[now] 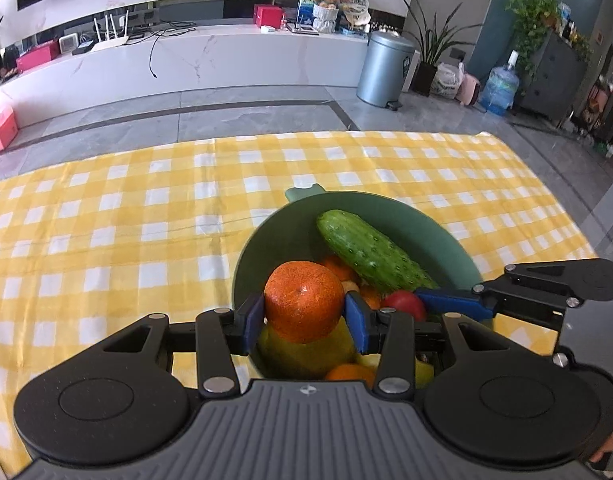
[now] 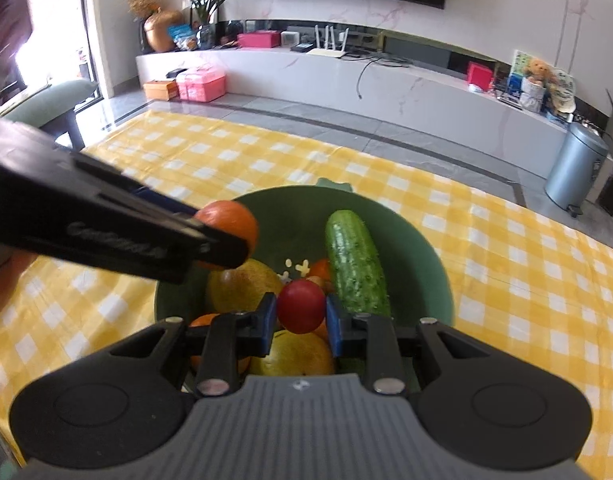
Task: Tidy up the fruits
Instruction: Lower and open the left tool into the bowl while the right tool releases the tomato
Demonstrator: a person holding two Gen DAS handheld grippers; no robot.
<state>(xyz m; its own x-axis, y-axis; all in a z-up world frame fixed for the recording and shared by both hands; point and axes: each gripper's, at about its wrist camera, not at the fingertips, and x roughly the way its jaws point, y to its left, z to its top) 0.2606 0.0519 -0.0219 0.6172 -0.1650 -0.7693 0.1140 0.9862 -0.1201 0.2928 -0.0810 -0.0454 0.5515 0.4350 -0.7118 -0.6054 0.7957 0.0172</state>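
Observation:
My left gripper (image 1: 304,312) is shut on an orange tangerine (image 1: 303,300), held just over the near side of a green bowl (image 1: 418,216). My right gripper (image 2: 299,318) is shut on a small red tomato (image 2: 300,306) above the same green bowl (image 2: 422,264). A cucumber (image 1: 370,254) leans against the bowl's right inner wall, seen also as the cucumber (image 2: 356,262) in the right wrist view. Yellow pears (image 2: 242,286) and more tangerines (image 1: 350,372) lie in the bowl under the grippers. In the right wrist view the left gripper's finger (image 2: 138,236) crosses in from the left with the tangerine (image 2: 232,220).
The bowl stands on a table under a yellow-and-white checked cloth (image 1: 126,208). The far table edge (image 1: 266,136) borders a grey tiled floor. A metal bin (image 1: 384,68), a white TV bench (image 1: 226,56) and a green chair (image 2: 50,104) stand beyond the table.

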